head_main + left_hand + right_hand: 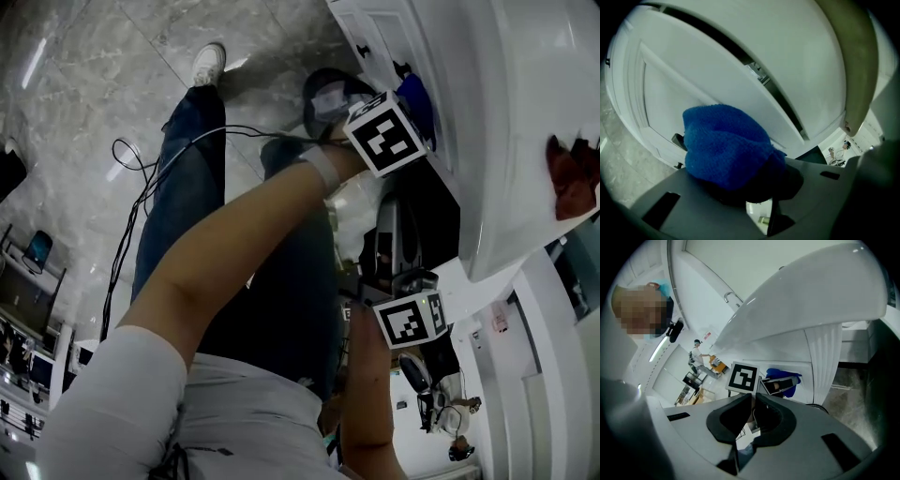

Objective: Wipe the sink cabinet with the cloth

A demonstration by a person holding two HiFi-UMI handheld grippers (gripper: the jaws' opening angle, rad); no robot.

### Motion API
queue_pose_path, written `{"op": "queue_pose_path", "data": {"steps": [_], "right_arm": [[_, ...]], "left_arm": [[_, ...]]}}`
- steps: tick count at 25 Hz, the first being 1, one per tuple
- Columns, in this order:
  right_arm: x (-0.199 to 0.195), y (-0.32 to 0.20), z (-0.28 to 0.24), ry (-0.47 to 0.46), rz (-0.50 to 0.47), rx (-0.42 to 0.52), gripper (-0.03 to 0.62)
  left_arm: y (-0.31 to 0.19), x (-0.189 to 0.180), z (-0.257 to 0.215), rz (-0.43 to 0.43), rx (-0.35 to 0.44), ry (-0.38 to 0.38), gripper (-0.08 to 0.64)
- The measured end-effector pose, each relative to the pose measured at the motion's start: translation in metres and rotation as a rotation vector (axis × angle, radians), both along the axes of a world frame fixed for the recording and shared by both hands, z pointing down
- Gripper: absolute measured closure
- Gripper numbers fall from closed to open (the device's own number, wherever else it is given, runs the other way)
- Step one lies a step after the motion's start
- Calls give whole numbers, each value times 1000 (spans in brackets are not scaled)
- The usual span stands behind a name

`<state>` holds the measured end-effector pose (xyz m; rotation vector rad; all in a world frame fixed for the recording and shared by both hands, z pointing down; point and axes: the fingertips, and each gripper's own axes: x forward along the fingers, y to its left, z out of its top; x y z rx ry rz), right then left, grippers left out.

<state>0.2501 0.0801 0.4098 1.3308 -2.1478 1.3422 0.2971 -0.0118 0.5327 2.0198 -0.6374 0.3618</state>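
Head view: marble floor [75, 141]; sink cabinet [380, 26]

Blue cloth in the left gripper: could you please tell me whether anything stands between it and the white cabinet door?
Nothing visible does. The blue terry cloth, held in the left gripper, faces the white panelled cabinet door directly; a small dark handle sits beside it.

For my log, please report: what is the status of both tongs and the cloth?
Left tongs shut on blue cloth, at white cabinet door. Right tongs shut, empty. No obstruction seen.
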Motion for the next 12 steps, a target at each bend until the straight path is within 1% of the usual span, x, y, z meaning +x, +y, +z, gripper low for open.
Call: {"op": "queue_pose_path", "data": {"steps": [4, 8, 12], "right_arm": [[8, 0, 12, 25, -37, 12, 554], [14, 0, 23, 22, -75, -1, 554], [11, -1, 32, 12, -128, -8, 552]], "left_arm": [[-2, -1, 16, -23, -9, -41, 469], [-2, 0, 31, -41, -28, -69, 469], [-9, -2, 45, -55, -16, -96, 469]]}}
